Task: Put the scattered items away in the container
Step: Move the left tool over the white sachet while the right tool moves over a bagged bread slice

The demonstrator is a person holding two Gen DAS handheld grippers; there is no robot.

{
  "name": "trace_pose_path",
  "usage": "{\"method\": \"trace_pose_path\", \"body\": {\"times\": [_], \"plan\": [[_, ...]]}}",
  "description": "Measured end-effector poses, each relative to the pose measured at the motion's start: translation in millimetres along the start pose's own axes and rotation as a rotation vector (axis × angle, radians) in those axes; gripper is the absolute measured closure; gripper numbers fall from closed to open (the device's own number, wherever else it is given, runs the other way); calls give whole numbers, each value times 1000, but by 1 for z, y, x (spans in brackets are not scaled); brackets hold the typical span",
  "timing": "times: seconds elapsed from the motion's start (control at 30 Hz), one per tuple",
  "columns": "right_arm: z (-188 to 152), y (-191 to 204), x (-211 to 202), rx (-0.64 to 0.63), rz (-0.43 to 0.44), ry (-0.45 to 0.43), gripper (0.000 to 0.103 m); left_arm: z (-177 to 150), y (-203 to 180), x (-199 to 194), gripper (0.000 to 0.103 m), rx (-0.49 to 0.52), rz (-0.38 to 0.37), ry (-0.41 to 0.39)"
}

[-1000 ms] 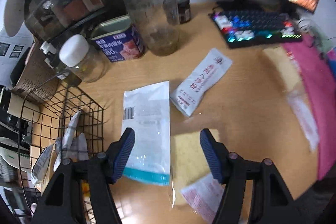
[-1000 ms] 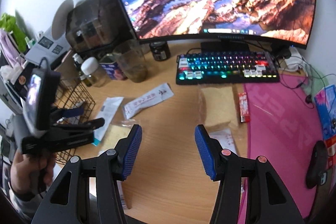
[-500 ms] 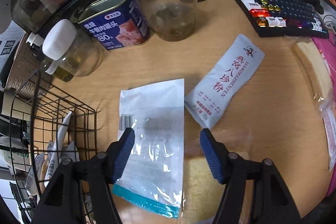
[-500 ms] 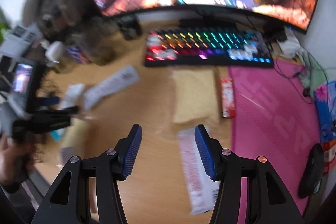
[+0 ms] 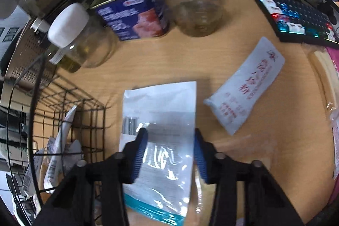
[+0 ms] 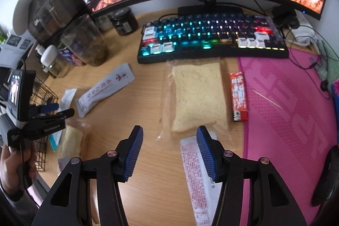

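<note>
I was at the picking-up step: my left claw [image 5: 169,150] sat low over the flat white plastic pouch with a teal bottom edge [image 5: 161,141], which lay on the wooden tabletop [image 5: 169,65] just beside the black wire basket [image 5: 63,115]. Its jaws stood partly open astride the pouch, not clamped. Next, I judged, I had to close on it and lift it into the basket. My right claw [image 6: 169,151] hung wide open and empty near the clear-bagged slice of bread [image 6: 198,96].
</note>
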State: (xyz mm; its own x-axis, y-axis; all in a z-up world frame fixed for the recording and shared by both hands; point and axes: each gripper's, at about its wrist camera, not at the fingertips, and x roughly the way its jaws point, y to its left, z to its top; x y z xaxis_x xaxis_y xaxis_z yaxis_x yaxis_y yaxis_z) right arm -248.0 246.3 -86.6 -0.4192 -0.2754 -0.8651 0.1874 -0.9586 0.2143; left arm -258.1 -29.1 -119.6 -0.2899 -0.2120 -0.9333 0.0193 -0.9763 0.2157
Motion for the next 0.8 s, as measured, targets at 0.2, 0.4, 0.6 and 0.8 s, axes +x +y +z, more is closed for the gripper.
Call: {"method": "trace_pose_path", "body": {"times": [0.2, 0.4, 0.6, 0.8], "plan": [[0, 9, -1, 5, 34, -16, 50, -10, 11, -19, 86, 27, 70, -79], [-3, 26, -4, -21, 62, -20, 50, -14, 23, -35, 88, 14, 59, -115], [-5, 29, -10, -21, 72, -31, 50, -28, 26, -47, 83, 30, 32, -111], [-6, 35, -13, -25, 95, -39, 50, -30, 17, -38, 63, 54, 93, -92]]}}
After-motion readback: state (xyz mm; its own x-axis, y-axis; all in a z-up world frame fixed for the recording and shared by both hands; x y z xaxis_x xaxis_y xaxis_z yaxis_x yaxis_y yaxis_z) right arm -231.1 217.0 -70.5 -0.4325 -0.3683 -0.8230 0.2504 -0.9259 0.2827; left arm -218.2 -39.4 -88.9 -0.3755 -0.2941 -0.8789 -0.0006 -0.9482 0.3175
